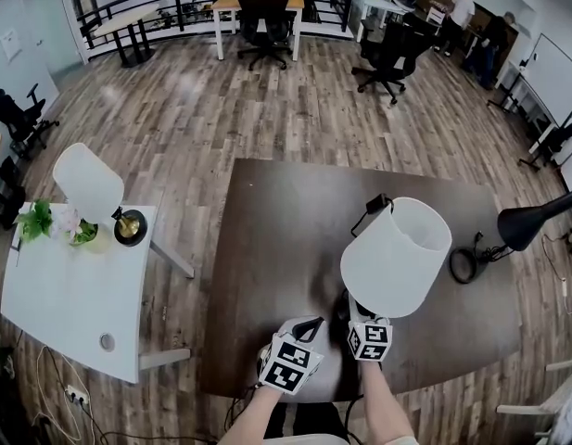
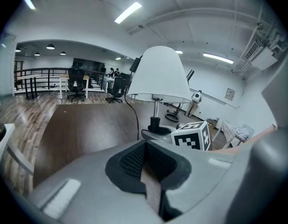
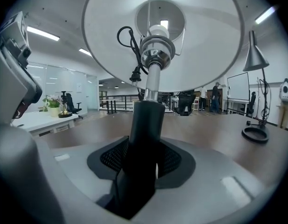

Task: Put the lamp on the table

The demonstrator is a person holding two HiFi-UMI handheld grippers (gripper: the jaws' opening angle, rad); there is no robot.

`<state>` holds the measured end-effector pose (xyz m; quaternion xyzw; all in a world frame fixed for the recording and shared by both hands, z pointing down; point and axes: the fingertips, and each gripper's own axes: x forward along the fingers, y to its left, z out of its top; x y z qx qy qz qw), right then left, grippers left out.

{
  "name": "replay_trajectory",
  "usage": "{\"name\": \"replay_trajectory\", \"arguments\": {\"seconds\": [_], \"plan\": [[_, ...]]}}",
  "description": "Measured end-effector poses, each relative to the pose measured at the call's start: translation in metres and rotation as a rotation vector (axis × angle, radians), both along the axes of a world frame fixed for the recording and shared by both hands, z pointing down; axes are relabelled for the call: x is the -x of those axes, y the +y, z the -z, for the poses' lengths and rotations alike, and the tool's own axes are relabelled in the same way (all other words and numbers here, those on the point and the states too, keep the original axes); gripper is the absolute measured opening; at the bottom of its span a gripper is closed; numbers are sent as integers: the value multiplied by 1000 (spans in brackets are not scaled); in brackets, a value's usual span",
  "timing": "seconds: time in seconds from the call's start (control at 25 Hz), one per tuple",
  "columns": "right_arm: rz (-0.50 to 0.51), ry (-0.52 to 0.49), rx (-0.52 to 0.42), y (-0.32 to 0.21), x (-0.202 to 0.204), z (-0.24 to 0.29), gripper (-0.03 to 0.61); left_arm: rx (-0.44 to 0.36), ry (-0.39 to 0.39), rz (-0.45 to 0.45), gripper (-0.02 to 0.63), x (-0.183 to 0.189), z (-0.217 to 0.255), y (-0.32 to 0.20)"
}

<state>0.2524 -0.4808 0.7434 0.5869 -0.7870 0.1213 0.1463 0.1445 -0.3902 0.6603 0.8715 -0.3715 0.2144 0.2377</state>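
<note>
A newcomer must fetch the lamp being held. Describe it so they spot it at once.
Find the big dark table in the room's middle. At its near edge the right tool grips a lamp by its black stem. Its white cone shade rules out the black lamp at the table's right, and the other white-shaded lamp stands on the white side table.

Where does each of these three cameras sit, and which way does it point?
Head view: on the person's head, facing steeply down at the table, the lamp, both forearms, the left gripper and the right gripper.
Left gripper view: on the left gripper, facing across the table toward the lamp; its own shut jaws show.
Right gripper view: on the right gripper, facing up into the shade; its jaws clamp the lamp's stem.
Shared: all three show the lamp and table.
</note>
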Motion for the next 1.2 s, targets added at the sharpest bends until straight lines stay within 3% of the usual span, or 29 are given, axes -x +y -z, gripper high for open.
{"name": "replay_trajectory", "arguments": {"seconds": [1.2], "plan": [[-9,63,-23,24,-10,0,175,33,78,71,0,2,-15,25]]}}
